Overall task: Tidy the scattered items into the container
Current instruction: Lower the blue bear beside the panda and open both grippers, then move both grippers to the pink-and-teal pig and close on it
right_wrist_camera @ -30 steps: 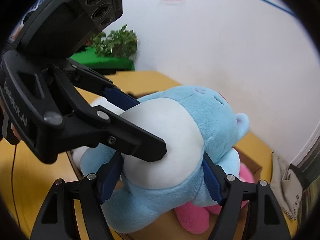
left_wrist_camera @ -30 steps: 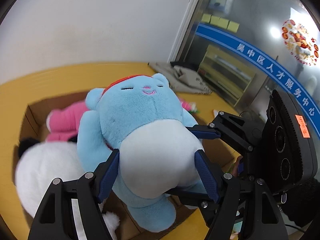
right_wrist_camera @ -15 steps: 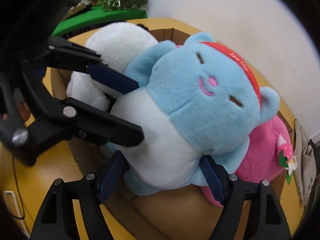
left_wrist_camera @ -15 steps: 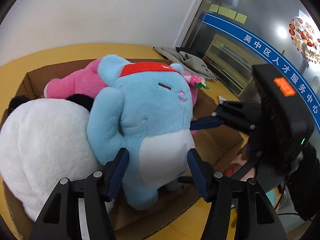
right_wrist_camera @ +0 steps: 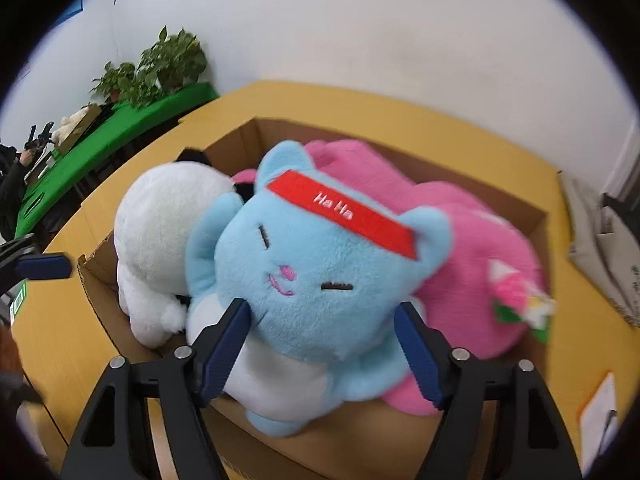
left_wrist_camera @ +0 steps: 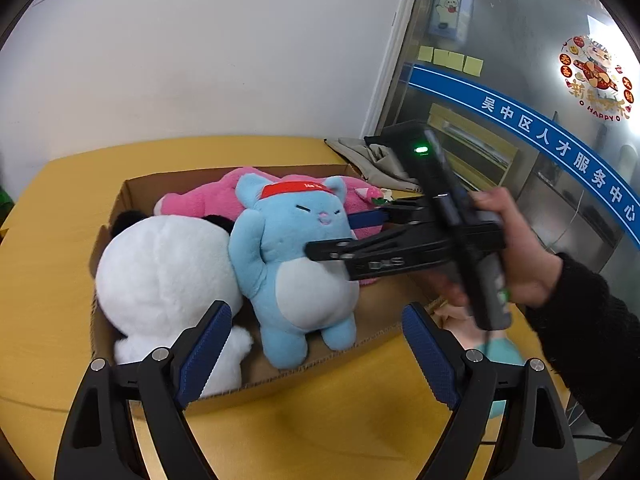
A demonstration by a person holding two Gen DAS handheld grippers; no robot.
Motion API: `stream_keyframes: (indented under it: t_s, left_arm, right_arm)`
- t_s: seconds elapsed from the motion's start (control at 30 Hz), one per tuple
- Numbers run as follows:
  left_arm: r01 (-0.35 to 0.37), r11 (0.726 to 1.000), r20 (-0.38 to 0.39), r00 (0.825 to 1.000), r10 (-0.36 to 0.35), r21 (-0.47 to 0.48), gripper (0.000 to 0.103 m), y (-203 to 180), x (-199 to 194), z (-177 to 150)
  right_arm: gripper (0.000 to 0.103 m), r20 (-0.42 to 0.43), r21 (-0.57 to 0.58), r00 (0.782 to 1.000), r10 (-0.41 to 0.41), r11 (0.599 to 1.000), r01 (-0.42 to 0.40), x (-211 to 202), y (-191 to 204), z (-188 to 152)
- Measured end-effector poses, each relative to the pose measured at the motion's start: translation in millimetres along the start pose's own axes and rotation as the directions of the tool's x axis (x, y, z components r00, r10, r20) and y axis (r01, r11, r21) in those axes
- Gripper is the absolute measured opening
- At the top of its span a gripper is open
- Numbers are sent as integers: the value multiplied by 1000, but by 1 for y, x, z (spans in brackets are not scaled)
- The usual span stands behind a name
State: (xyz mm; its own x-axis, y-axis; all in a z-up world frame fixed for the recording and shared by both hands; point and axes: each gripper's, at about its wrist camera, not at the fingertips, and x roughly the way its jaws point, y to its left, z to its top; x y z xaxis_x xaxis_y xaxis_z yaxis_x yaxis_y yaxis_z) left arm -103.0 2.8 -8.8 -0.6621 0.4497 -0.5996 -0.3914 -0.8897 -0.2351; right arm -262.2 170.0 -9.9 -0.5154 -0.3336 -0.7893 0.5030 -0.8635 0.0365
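A blue plush cat with a red headband (left_wrist_camera: 296, 256) lies in the open cardboard box (left_wrist_camera: 132, 188), between a white plush (left_wrist_camera: 160, 272) and a pink plush (left_wrist_camera: 208, 200). My left gripper (left_wrist_camera: 316, 344) is open and empty, held back from the box's near wall. My right gripper (right_wrist_camera: 320, 344) is open, its blue pads either side of the blue cat (right_wrist_camera: 320, 264) at the head and neck; it also shows in the left wrist view (left_wrist_camera: 340, 236). The white plush (right_wrist_camera: 160, 232) and pink plush (right_wrist_camera: 472, 248) flank the cat.
The box (right_wrist_camera: 400, 144) sits on a yellow table (left_wrist_camera: 48, 240). Folded grey cloth (left_wrist_camera: 372, 160) lies at the table's far right. A white card (right_wrist_camera: 600, 404) lies right of the box. A green table with plants (right_wrist_camera: 120, 108) stands beyond.
The blue cat has gone from held between both grippers to lying in the box. My left gripper has opened and pulled back. My right gripper has opened around the cat.
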Motion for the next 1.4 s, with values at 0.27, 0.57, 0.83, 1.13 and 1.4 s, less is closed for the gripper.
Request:
stream_keyframes:
  t_s: [0.27,0.57,0.83,1.13,1.4]
  left_arm:
    - [-57,997,46,997,60,-49,103,-7,-28,-5]
    - [-32,999,46,998,33,-36,103,-43,-36,-16]
    - [-31,999,46,999,30,20,103,-75,-56,-17]
    - [39,999,-7,999,-39,21,103,-101,-47,-30]
    - [91,995,-68,994,-87,44,103,-132,-9,-25]
  right_arm:
    - [80,121,55,985,-125,991,119,-58,19,-57]
    - [86,243,161,943,-227,968,192,-125,58,-134]
    - [86,249,208,931,-267,954,217,-135,75,-165]
    - [86,287,265,903,-319,933,245,-157,86,-207]
    - [86,223,404,913,-342,885,232,-152,46,-247]
